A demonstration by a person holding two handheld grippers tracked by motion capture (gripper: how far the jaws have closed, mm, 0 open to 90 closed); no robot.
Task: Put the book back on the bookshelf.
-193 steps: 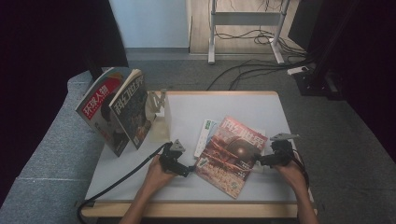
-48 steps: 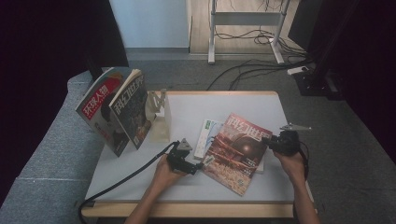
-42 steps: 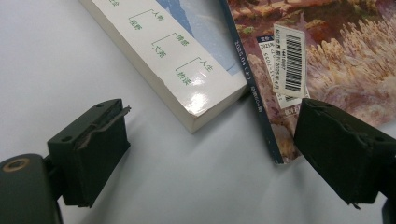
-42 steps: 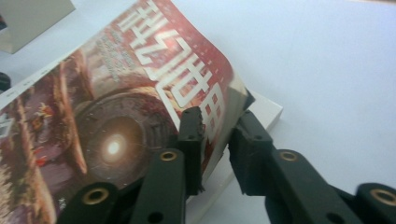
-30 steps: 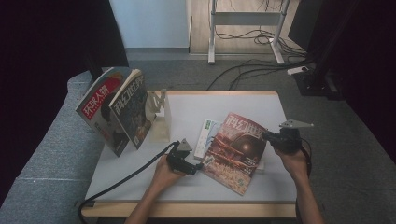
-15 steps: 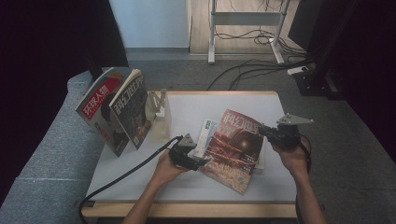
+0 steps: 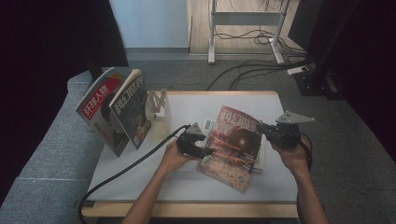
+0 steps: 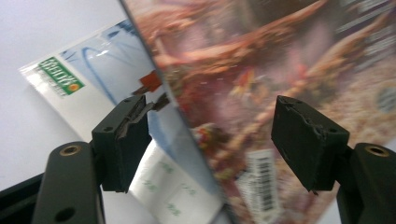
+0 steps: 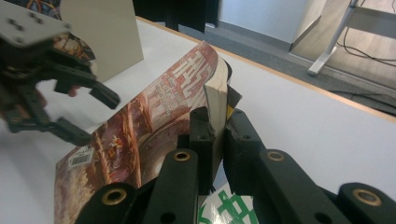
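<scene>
where cables cross grey carpet (image 7: 243, 74), a white table (image 7: 196, 179) stands.

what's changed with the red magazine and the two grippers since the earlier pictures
The right gripper, shut on the red magazine's edge, has lifted that side off the table. The left gripper has moved in over the opposite edge; its jaws have just been closing, with the edge between them, pads not yet pressing. The two upright magazines, their stand and the white leaflet underneath stayed put.
</scene>
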